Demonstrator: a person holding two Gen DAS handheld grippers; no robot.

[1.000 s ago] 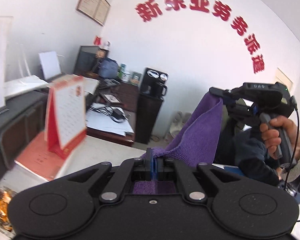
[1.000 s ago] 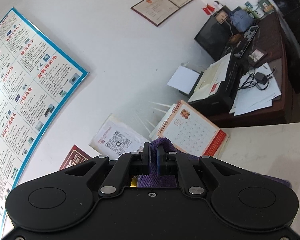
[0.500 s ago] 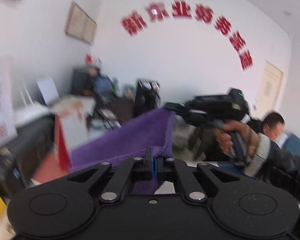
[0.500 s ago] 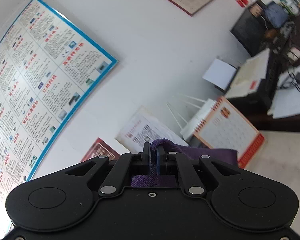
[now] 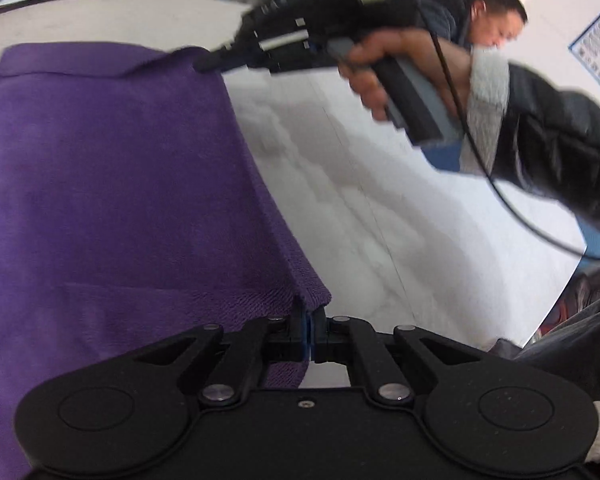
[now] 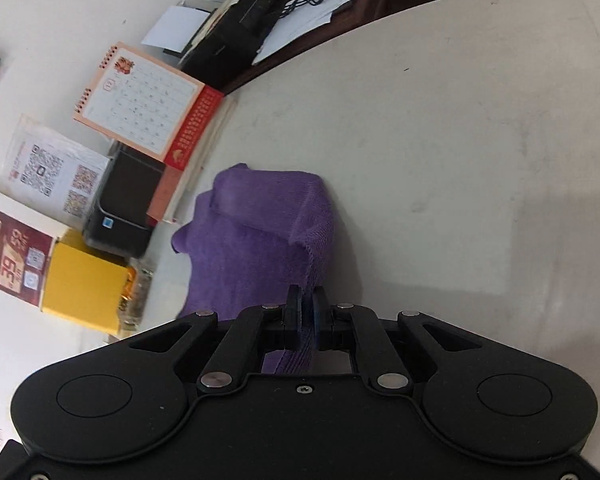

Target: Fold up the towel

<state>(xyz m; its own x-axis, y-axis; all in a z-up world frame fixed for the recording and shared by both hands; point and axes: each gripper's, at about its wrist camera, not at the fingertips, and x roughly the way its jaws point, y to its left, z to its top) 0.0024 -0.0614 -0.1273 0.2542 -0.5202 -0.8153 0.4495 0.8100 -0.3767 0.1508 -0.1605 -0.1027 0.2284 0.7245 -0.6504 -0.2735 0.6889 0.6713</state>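
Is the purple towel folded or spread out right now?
Spread: towel stretches as one sheet between left gripper and right gripper.

Purple towel [image 5: 112, 184], earlier stretched high in the air, now low over the white table [image 6: 440, 140].

Purple towel [image 5: 112, 184] stretched taut; draping onto table [image 5: 364, 208]

Plain purple towel [image 5: 112, 184] (no pattern) on off-white table [image 6: 440, 140].
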